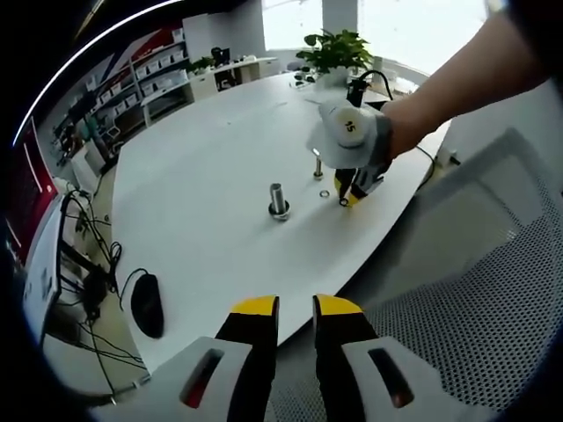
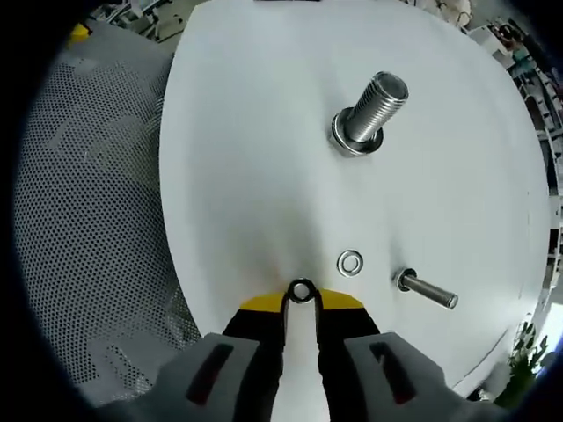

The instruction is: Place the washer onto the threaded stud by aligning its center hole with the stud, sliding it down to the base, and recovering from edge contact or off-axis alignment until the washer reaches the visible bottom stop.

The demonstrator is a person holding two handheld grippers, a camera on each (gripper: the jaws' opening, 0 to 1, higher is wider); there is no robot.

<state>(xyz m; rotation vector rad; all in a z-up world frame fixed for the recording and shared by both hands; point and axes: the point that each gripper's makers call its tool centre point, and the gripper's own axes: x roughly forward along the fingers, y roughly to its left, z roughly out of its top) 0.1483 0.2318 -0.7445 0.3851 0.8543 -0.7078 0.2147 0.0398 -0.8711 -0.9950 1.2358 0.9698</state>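
A thick threaded stud stands on the white table with a ring around its base; in the left gripper view the stud is at mid-table. My right gripper is shut on a small dark washer, pinched on edge between the yellow tips, low over the table and well short of the stud. From the left gripper view, a person's hand holds that right gripper to the right of the stud. My left gripper hangs back off the table's edge, its jaws narrowly open with nothing between them.
A loose washer and a thin bolt rest on the table close to the right gripper. A mesh chair is beside the table. A black mouse and cables lie lower left; a plant stands at the far end.
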